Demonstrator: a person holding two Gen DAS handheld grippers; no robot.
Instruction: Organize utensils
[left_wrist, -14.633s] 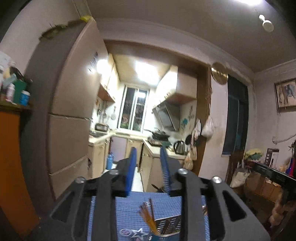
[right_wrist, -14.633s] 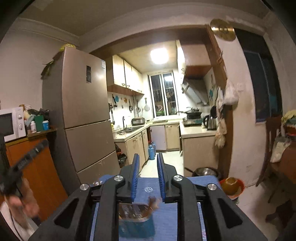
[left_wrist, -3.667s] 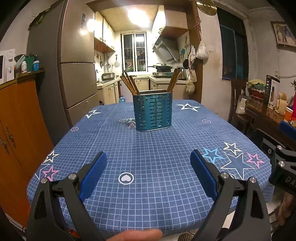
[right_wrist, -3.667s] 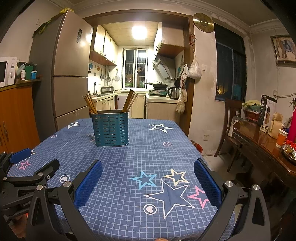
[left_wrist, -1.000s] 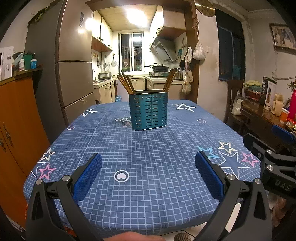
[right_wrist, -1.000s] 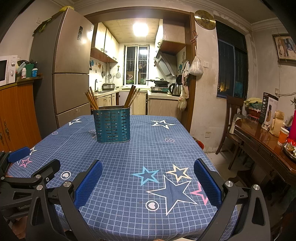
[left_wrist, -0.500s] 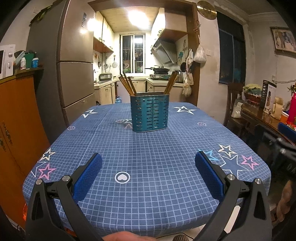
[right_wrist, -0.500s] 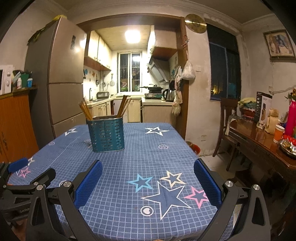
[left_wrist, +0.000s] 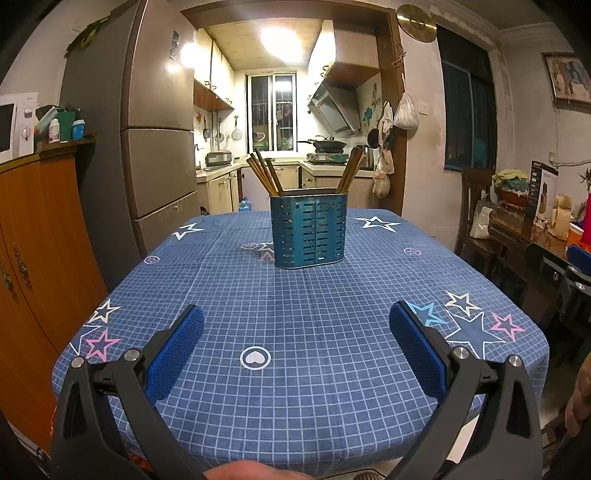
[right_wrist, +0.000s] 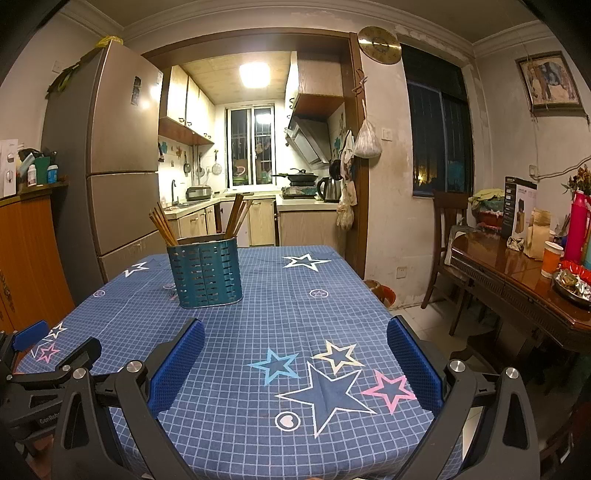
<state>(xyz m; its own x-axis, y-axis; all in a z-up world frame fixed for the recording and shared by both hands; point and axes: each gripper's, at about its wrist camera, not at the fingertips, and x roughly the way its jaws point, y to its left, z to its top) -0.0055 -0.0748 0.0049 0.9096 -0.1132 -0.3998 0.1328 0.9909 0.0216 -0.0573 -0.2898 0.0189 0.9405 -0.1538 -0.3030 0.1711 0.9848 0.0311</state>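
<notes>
A teal slotted utensil holder (left_wrist: 308, 232) (right_wrist: 205, 272) stands upright near the middle of the table with the blue star-print cloth (left_wrist: 295, 314) (right_wrist: 295, 314). Wooden chopsticks (left_wrist: 264, 170) (right_wrist: 162, 223) lean out of its left side, and another bundle of chopsticks (left_wrist: 351, 168) (right_wrist: 236, 214) leans out of its right side. My left gripper (left_wrist: 295, 323) hovers open at the table's near edge with nothing between its blue pads. My right gripper (right_wrist: 295, 334) is open and empty too, further right along the same edge. The left gripper's body (right_wrist: 40, 365) shows at the right wrist view's lower left.
A tall fridge (right_wrist: 122, 166) and an orange cabinet (left_wrist: 33, 236) stand left of the table. A dark wooden side table (right_wrist: 517, 280) with a cup, red bottle and boxes is on the right, a chair (right_wrist: 447, 229) behind it. A kitchen doorway lies beyond. A hand (left_wrist: 251, 470) shows below.
Both grippers stay open and empty near the table's front edge. The views have shifted slightly; the right wrist camera has tilted up and the holder sits lower in its frame.
</notes>
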